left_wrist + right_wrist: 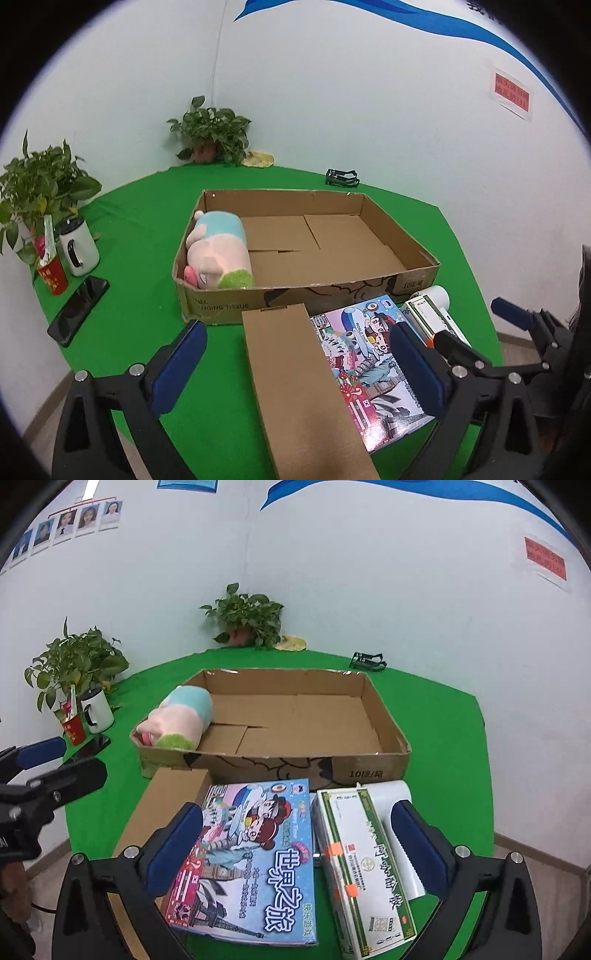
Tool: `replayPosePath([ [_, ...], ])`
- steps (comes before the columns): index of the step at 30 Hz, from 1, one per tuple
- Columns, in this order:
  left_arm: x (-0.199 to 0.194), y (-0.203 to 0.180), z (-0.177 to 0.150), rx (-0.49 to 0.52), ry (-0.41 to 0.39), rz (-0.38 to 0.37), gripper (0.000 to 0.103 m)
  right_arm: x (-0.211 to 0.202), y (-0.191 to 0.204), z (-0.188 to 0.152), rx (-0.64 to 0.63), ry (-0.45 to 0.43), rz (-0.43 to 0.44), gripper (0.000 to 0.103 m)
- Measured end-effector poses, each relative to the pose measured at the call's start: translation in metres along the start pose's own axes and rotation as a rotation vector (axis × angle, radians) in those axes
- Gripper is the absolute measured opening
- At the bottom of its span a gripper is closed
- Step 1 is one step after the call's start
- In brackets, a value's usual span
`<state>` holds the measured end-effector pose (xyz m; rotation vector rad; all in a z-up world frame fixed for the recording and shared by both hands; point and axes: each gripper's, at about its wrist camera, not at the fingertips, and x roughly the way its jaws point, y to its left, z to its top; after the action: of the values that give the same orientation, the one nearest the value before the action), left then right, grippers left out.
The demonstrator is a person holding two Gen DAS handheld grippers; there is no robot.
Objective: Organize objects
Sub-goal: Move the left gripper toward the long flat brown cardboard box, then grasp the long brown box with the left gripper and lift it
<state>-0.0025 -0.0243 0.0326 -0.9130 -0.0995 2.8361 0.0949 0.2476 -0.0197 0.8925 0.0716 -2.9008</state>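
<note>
A shallow cardboard tray (pixel 417 278) (pixel 369 771) sits mid-table with a pastel plush toy (pixel 218 254) (pixel 177 720) at its left end. In front of it lie a plain brown box (pixel 295 380) (pixel 155 812), a colourful game box (pixel 369 369) (pixel 251 860), a green-and-white box (pixel 432 314) (pixel 362 864) and a white object (pixel 437 294) (pixel 391 794). My left gripper (pixel 299 365) is open, hovering over the brown box and the game box. My right gripper (pixel 299 838) is open above the game box and the green-and-white box.
On green cloth: potted plants (pixel 40 188) (pixel 210 129), a white mug (pixel 77 245), a red cup (pixel 53 275) and a black phone (pixel 77 310) at left. A black clip-like object (pixel 341 177) lies behind the tray. Walls close behind.
</note>
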Motion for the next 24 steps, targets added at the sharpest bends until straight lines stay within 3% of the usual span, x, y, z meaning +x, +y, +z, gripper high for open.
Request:
replayPosePath([
  [6,0.012,0.002,-0.003,-0.023,0.039,-0.050,0.099,0.025,0.001,0.003,-0.012,0.056,0.037,0.103],
  [15,0.028,0.001,-0.004,-0.021,0.056,-0.060,0.099,0.052,0.008,0.004,-0.032,0.106,0.080,0.103],
  [24,0.049,0.024,-0.011,-0.107,0.161,-0.105,0.099,0.071,0.018,0.001,-0.049,0.149,0.144,0.103],
])
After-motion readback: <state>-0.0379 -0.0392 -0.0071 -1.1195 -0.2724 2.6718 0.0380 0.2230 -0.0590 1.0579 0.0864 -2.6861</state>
